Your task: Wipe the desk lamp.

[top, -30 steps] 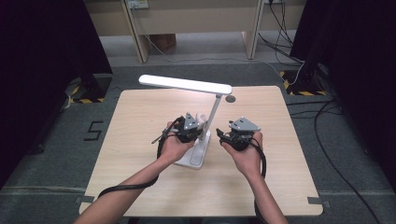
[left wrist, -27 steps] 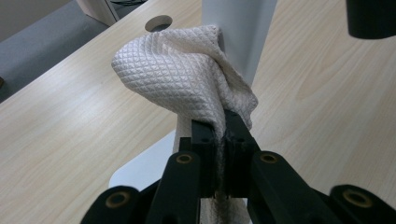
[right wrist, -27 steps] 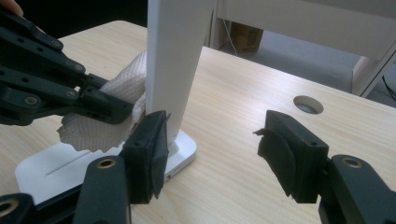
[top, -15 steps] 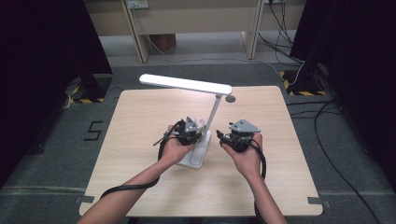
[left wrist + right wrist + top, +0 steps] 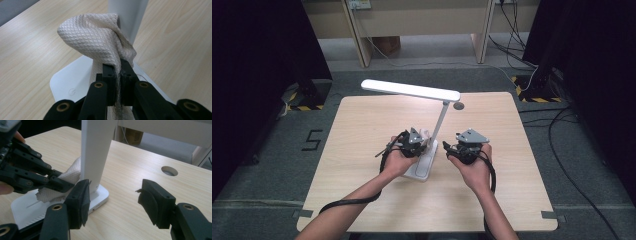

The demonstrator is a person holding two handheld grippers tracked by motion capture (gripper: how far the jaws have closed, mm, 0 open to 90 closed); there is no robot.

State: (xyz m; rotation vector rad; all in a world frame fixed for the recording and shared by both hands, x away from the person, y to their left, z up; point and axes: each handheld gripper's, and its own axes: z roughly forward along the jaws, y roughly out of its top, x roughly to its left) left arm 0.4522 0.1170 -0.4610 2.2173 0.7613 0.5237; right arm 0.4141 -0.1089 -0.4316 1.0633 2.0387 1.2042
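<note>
- High view: the left gripper (image 5: pixel 418 144) sits over the flat white base (image 5: pixel 422 167) of the desk lamp (image 5: pixel 412 90), its tip against the foot of the slanted lamp stem (image 5: pixel 439 122), where a bit of pale cloth (image 5: pixel 425 134) shows. The right gripper (image 5: pixel 460 148) hovers just beside the stem on the other side, above the wooden table (image 5: pixel 362 130).
- Left gripper view: the jaws are clamped tight on the cream, diamond-textured cloth (image 5: pixel 100 40), which bunches up against the stem (image 5: pixel 130 17) above the base (image 5: pixel 65 82).
- Right gripper view: the right gripper (image 5: pixel 112 193) has its jaws spread apart with nothing between them; one pad stands just beside the stem (image 5: pixel 96 150). The left gripper (image 5: pixel 65 185) presses the cloth (image 5: pixel 72 173) to the stem's far side.
</note>
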